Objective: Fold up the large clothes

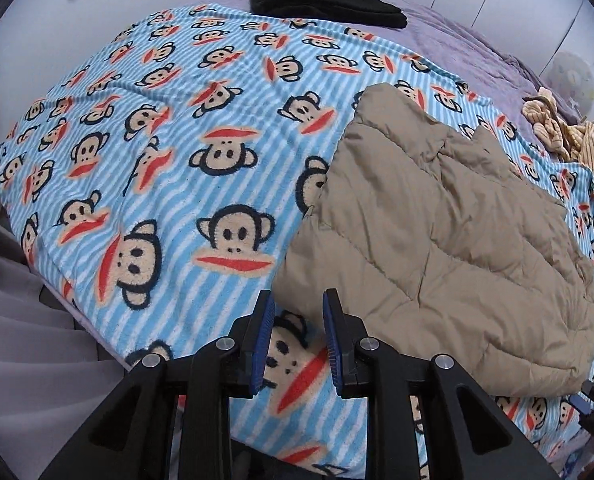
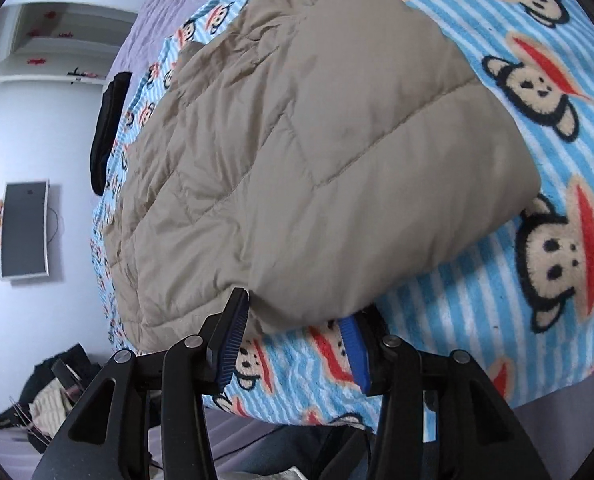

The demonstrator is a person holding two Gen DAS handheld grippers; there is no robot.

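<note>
Quilted tan jacket (image 1: 437,240) lies folded on the monkey-print blanket (image 1: 157,160); left gripper (image 1: 299,300) and right gripper (image 2: 297,312) stand apart, empty. Grasp both near-edge corners evenly.

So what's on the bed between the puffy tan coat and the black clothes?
Only bare monkey blanket lies between the tan coat and the black clothes, seen from the left wrist.

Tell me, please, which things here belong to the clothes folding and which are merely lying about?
Part of the job: tan quilted jacket, left gripper, right gripper, both open and empty.

Lying about: monkey-print blanket, folded black garment, striped beige clothing, wall-mounted screen.
</note>
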